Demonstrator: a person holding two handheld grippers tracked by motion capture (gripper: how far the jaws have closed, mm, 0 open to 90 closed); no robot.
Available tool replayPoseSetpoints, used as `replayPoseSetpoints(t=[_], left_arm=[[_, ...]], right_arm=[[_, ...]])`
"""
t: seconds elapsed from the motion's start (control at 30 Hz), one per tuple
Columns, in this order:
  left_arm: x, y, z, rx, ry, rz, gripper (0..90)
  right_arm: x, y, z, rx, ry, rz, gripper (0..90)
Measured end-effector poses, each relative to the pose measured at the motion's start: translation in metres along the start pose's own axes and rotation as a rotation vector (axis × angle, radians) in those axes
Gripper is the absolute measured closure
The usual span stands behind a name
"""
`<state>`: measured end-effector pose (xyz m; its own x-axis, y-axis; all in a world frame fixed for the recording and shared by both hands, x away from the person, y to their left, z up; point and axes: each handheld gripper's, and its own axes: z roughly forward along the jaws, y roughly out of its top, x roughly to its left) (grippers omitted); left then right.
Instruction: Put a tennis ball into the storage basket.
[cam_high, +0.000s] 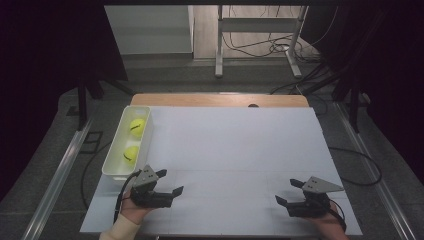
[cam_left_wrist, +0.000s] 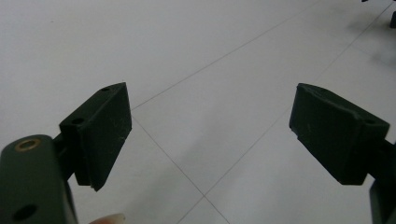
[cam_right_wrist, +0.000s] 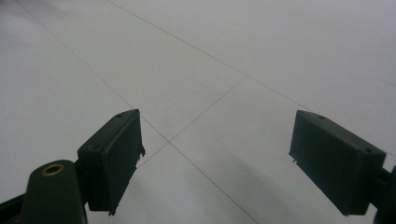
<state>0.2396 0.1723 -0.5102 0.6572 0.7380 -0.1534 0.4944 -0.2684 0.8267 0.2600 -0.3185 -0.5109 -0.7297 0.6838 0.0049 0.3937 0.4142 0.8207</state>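
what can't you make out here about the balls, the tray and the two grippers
- Tennis balls, high view: undersides hidden by the white tray's wall; too small to read the dark markings.
- Tray's near end, high view: partly covered by the left gripper.
- Right gripper, high view: the hand behind it is cut off by the bottom edge.
- Dark spot at the table's far edge: too small to identify.

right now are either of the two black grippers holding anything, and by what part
Nothing is held. The left gripper and right gripper both stand open over the white table; the two yellow-green tennis balls lie in the white tray.
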Motion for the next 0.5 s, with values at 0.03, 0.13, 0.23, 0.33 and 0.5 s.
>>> replayPoseSetpoints(t=[0.03, 0.13, 0.23, 0.33, 0.5], left_arm=[[0.0003, 0.0003, 0.0004, 0.001, 0.002, 0.001, 13.9], [0.0016, 0.0010, 0.0021, 0.001, 0.006, -0.007, 13.9], [0.0018, 0.0019, 0.0027, 0.001, 0.005, -0.007, 13.9], [0.0009, 0.0018, 0.0025, 0.000, 0.005, -0.006, 13.9], [-0.0002, 0.0035, 0.0011, -0.008, 0.006, -0.005, 13.8]], right_arm=[[0.0001, 0.0000, 0.0000, 0.001, 0.000, -0.001, 17.7], [0.0006, -0.0001, -0.0002, -0.002, 0.005, -0.002, 17.7], [0.0002, -0.0003, -0.0011, 0.002, 0.001, -0.004, 17.7], [0.0005, -0.0003, -0.0010, -0.003, 0.002, -0.002, 17.7], [0.0005, -0.0002, -0.0009, 0.000, 0.002, -0.003, 17.7]])
